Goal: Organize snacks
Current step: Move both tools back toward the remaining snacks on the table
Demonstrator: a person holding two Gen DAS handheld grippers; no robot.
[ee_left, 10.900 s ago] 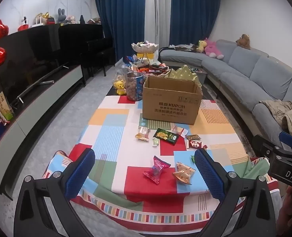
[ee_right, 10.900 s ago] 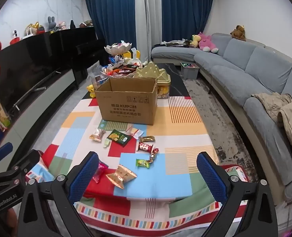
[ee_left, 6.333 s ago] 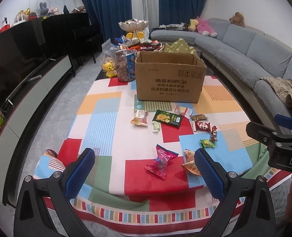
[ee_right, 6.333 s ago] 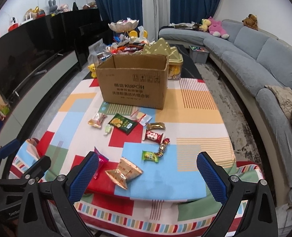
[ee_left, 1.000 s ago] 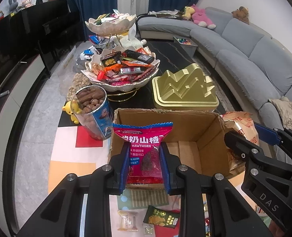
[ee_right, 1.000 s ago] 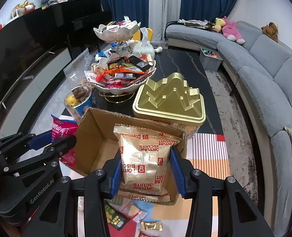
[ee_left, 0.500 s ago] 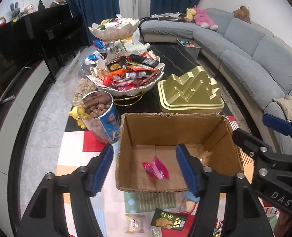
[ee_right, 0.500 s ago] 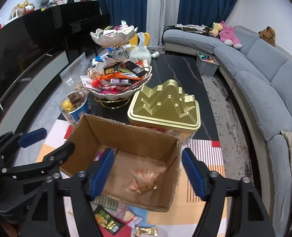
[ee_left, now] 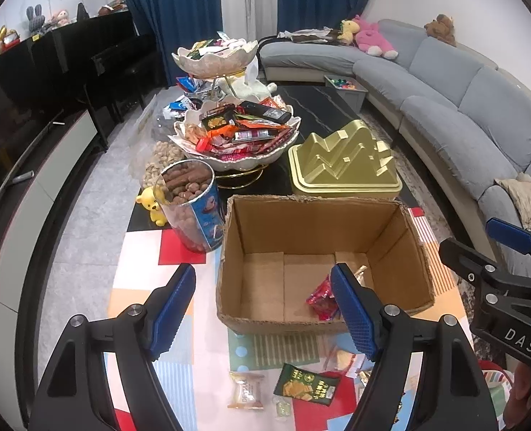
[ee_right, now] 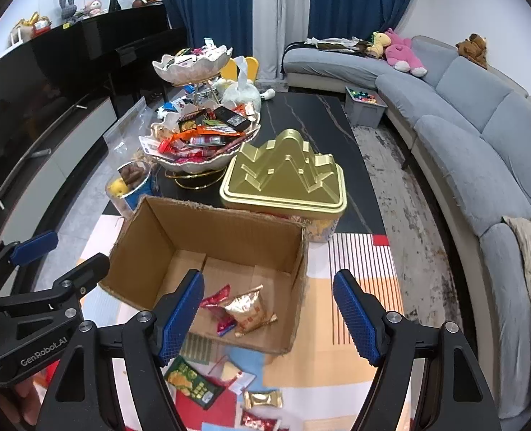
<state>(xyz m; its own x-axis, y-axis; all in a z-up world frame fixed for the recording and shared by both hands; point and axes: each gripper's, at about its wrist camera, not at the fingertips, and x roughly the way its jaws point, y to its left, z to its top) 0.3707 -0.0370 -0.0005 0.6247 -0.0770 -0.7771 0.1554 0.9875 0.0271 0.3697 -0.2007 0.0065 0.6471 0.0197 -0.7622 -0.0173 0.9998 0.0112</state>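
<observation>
An open cardboard box (ee_left: 315,212) (ee_right: 157,226) stands on the colourful tablecloth. Inside it lie a pink-red hawthorn packet (ee_left: 322,296) (ee_right: 215,296) and a gold biscuit packet (ee_right: 248,310). My left gripper (ee_left: 263,310) is open and empty, just above the box's near left side. My right gripper (ee_right: 267,318) is open and empty above the box's near right side. Loose snacks lie in front of the box: a green packet (ee_left: 305,388) (ee_right: 190,384), a small wrapped biscuit (ee_left: 245,389) and a gold candy (ee_right: 263,399).
Behind the box stand a gold mountain-shaped tin (ee_left: 342,160) (ee_right: 287,176), a tiered bowl stand full of snacks (ee_left: 236,133) (ee_right: 201,136) and a clear tub of brown snacks (ee_left: 190,204). A grey sofa (ee_left: 463,115) runs along the right. A TV cabinet (ee_left: 32,179) runs along the left.
Both grippers let go of their packets over the box and opened wide. The hawthorn and biscuit packets now lie on the box floor. Both grippers have drawn back slightly.
</observation>
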